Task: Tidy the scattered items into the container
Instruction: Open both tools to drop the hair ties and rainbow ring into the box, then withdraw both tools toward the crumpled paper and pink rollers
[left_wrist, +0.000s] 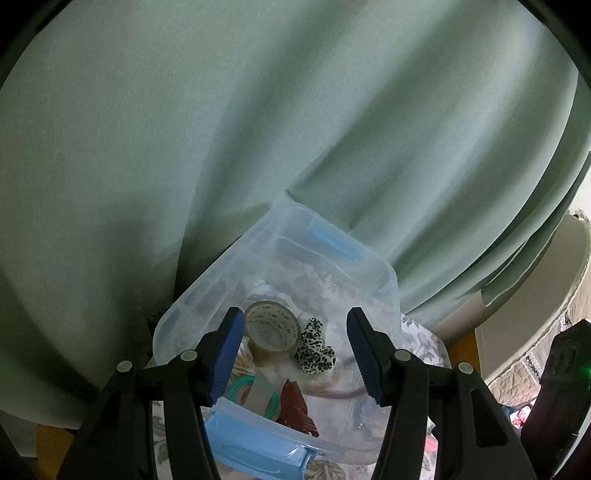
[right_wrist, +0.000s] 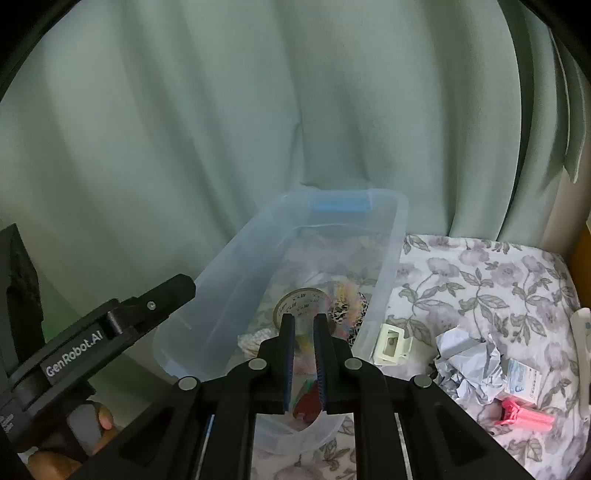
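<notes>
The clear plastic bin sits directly ahead of and below both grippers, its long axis running near to far, with the tape roll and leopard-print scrunchie inside. The crumpled paper and pink clip lie to its right, nearer the right gripper, which is pitched down over the bin's near end, nearly closed on nothing. The left gripper is held apart and empty.
</notes>
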